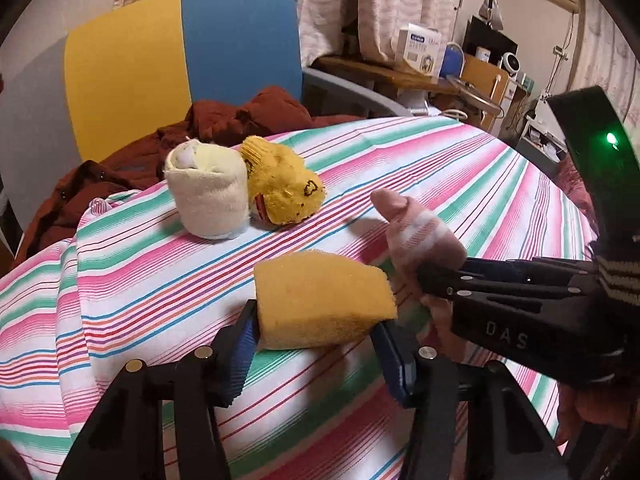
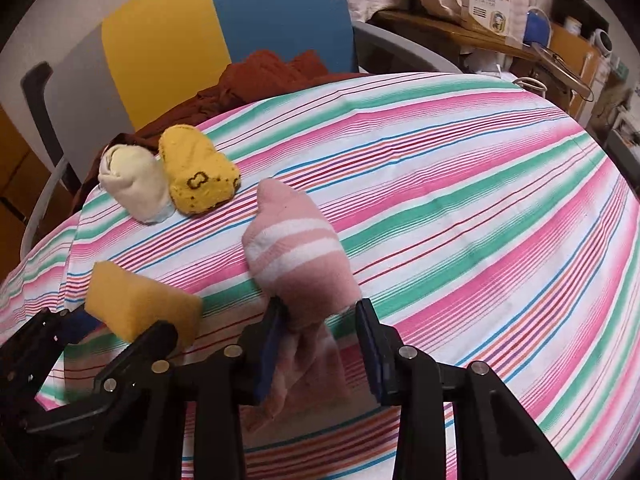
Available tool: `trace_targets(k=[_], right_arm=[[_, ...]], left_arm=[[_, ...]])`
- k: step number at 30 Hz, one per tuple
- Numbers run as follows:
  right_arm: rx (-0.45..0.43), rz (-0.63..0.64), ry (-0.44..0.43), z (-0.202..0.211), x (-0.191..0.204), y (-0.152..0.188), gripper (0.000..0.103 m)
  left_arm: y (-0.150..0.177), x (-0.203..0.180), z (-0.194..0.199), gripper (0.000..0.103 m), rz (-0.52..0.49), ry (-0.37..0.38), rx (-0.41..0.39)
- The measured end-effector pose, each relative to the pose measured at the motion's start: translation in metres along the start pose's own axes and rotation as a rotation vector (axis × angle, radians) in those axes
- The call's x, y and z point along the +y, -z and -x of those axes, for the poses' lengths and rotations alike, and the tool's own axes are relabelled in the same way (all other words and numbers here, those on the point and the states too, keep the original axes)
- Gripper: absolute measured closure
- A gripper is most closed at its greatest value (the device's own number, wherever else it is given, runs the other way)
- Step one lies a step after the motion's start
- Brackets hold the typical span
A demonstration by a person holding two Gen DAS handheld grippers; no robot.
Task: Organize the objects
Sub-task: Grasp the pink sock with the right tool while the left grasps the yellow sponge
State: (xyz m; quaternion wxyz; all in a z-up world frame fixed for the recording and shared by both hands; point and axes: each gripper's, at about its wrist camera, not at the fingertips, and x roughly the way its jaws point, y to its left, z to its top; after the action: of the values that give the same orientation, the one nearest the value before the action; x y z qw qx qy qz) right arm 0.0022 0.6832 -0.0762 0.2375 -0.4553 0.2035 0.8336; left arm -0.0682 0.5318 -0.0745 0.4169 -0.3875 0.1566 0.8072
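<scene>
My left gripper (image 1: 316,344) is shut on a yellow sponge (image 1: 324,300) and holds it just above the striped cloth; the sponge also shows in the right wrist view (image 2: 140,304). My right gripper (image 2: 320,344) is shut on a pink-and-white striped sock (image 2: 296,248), which sticks forward from its jaws; the sock also shows in the left wrist view (image 1: 420,232). A rolled cream sock (image 1: 206,196) and a rolled yellow sock (image 1: 286,192) lie side by side at the far left of the cloth, touching; they also show in the right wrist view, cream sock (image 2: 134,184) and yellow sock (image 2: 198,176).
A striped pink, green and white cloth (image 2: 460,200) covers the table. A yellow-and-blue chair (image 1: 180,60) with a rust-brown garment (image 1: 240,120) stands behind it. A cluttered desk with a white box (image 1: 420,48) is at the back right.
</scene>
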Motion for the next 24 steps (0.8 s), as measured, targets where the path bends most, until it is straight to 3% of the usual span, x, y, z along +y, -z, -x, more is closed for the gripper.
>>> trace_targets(k=[5, 11, 13, 15, 16, 19, 22, 23, 24], right_arm=[[0.002, 0.017, -0.008, -0.002, 0.004, 0.001, 0.074], [0.006, 0.001, -0.031, -0.003, 0.003, 0.002, 0.072], [-0.008, -0.011, -0.049, -0.003, 0.003, 0.0, 0.053], [-0.041, 0.003, -0.065, -0.003, 0.007, 0.0, 0.021], [-0.057, 0.009, -0.068, -0.004, 0.009, 0.0, 0.019], [-0.081, 0.032, -0.082, -0.01, 0.014, -0.001, 0.019], [-0.071, 0.05, -0.087, -0.019, 0.014, -0.001, 0.045], [-0.081, 0.071, -0.06, -0.019, 0.017, -0.001, 0.062], [-0.077, 0.099, -0.054, -0.018, 0.02, -0.001, 0.065]], left_arm=[[0.019, 0.0, 0.012, 0.051, -0.042, -0.005, -0.049], [0.03, 0.013, 0.025, 0.052, 0.021, 0.003, -0.068], [0.034, 0.017, 0.029, 0.052, 0.043, 0.002, -0.072], [0.038, 0.02, 0.031, 0.052, 0.063, 0.004, -0.073], [0.04, 0.021, 0.031, 0.052, 0.067, 0.007, -0.069], [0.048, 0.02, 0.033, 0.052, 0.058, 0.007, -0.055], [0.054, 0.017, 0.038, 0.052, 0.047, 0.0, -0.055], [0.057, 0.018, 0.041, 0.052, 0.048, 0.002, -0.057], [0.06, 0.019, 0.044, 0.053, 0.05, 0.004, -0.06]])
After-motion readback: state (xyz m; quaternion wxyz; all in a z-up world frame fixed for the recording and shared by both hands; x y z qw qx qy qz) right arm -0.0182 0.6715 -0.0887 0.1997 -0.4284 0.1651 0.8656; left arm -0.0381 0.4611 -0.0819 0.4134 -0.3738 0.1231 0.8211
